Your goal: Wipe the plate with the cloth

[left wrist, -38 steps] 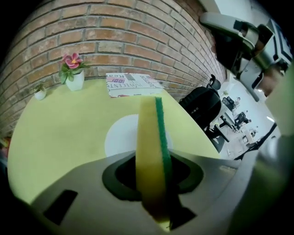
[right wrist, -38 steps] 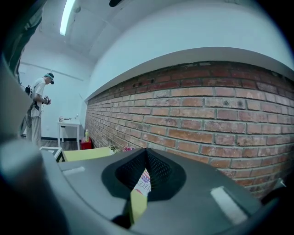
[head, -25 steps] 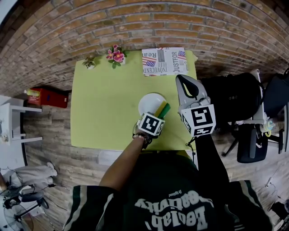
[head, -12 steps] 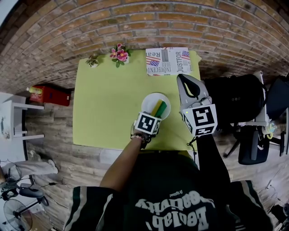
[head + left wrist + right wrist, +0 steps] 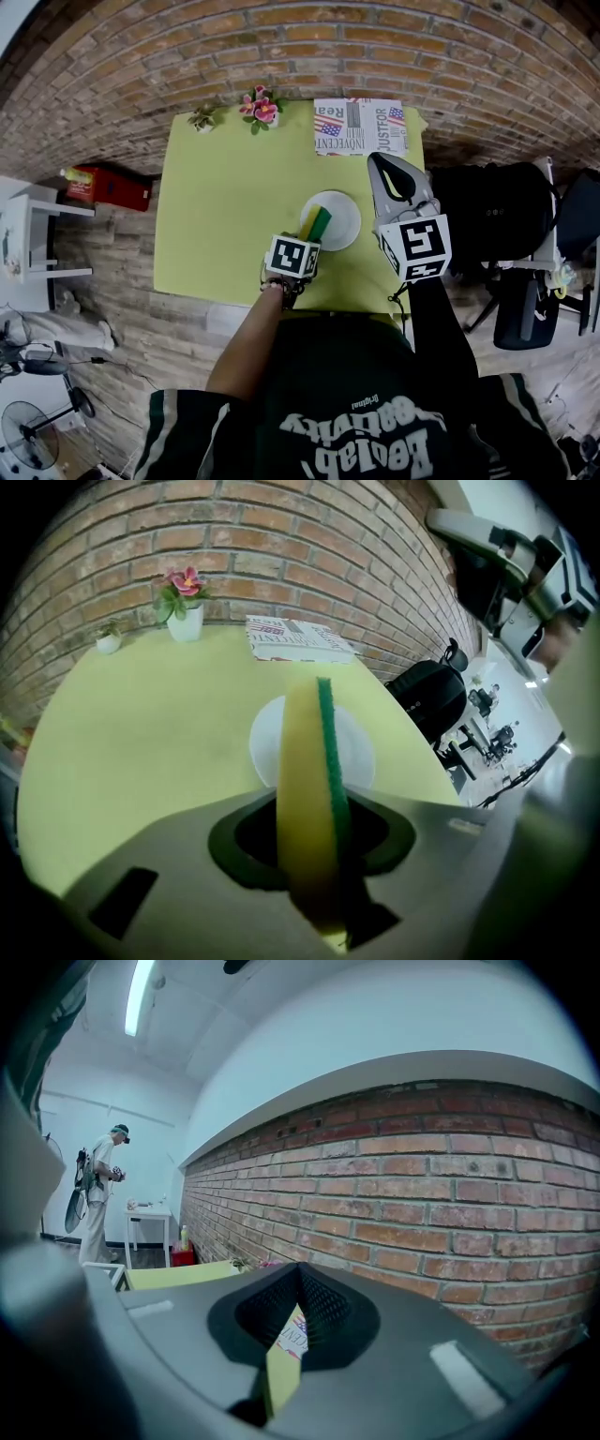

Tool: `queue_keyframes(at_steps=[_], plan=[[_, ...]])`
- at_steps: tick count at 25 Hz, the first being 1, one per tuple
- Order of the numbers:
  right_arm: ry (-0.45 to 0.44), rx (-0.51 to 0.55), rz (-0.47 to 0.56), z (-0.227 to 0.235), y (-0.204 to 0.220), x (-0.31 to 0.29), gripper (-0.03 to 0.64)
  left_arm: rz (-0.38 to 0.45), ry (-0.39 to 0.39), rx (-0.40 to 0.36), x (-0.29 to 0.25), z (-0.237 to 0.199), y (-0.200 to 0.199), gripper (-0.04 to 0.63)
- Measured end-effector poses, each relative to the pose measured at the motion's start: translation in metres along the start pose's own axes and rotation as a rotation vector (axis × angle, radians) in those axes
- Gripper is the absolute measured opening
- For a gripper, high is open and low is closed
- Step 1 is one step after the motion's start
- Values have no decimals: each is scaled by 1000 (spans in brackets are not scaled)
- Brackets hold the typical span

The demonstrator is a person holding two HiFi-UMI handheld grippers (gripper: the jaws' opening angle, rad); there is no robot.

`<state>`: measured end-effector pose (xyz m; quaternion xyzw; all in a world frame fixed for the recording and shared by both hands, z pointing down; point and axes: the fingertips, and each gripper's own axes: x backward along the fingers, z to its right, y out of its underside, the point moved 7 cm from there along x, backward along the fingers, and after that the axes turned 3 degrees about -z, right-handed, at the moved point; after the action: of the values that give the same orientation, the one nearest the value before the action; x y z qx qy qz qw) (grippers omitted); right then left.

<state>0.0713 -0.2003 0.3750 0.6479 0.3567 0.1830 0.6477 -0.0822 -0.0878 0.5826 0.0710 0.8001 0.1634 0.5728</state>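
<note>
A white plate (image 5: 339, 217) sits on the yellow-green table (image 5: 225, 206), towards its near right side. My left gripper (image 5: 307, 236) is shut on a yellow sponge with a green scouring side (image 5: 316, 223), which lies over the plate's left part. In the left gripper view the sponge (image 5: 312, 780) stands on edge between the jaws, with the plate (image 5: 359, 754) behind it. My right gripper (image 5: 375, 161) hangs raised to the right of the plate, its jaws together and holding nothing. Its own view looks at the brick wall.
A folded newspaper (image 5: 361, 126) lies at the table's far right corner. A pink flower pot (image 5: 262, 107) and a small plant (image 5: 202, 118) stand along the far edge. A black chair (image 5: 492, 211) is on the right, a red box (image 5: 108, 187) on the left.
The left gripper has carried the sponge leftwards across the plate, from its right side to its left part. The right gripper has stayed raised.
</note>
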Motion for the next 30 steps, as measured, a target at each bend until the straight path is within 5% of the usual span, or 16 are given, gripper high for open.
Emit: queue_keyframes(at_steps=[14,20,30], plan=[[45,8,-21,-18,-13,-2,14,5,-13,17,20,-29,16,138],[121,0,-21,-25,-21,12,14,30,47,-62,28,-23,10,138],[265,-17,-46,-29,-18,49,14,-21,166,-325,5,33,-8,138]])
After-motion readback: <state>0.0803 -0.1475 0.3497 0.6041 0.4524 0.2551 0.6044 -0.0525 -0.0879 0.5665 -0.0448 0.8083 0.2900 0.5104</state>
